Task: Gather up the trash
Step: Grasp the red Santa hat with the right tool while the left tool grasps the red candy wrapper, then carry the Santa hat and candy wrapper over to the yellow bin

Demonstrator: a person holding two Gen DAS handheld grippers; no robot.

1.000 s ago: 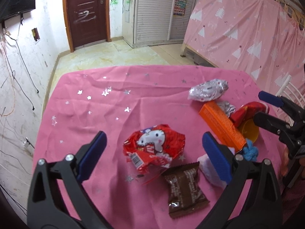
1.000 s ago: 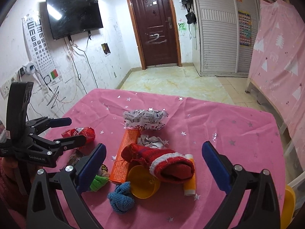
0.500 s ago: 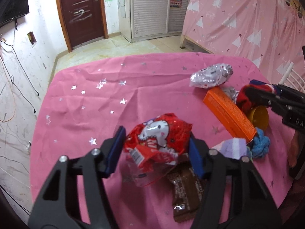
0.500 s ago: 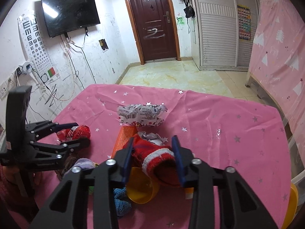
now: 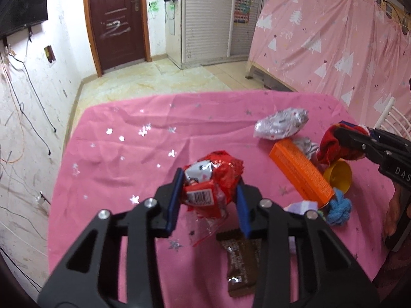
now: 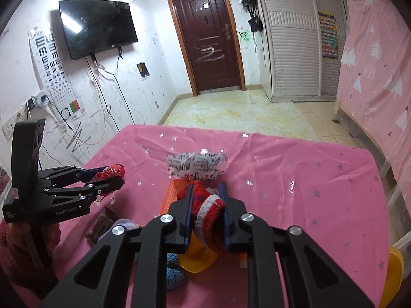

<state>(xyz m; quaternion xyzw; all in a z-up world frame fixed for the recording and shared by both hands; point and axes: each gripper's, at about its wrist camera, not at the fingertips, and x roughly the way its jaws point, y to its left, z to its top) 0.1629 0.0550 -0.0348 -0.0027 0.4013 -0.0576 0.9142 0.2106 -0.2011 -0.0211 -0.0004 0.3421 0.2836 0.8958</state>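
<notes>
Both sets of jaws have just been closing: the left gripper (image 5: 208, 200) now clenches the crumpled red foil wrapper (image 5: 213, 182), the right gripper (image 6: 205, 213) the red-and-white knitted sock (image 6: 205, 208), so both pickups look secured.

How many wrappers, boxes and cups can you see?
Wrappers: 3 (red wrapper, brown wrapper, silver wrapper)
Boxes: 1 (orange box)
Cups: 1 (yellow cup)
Total: 5
</notes>
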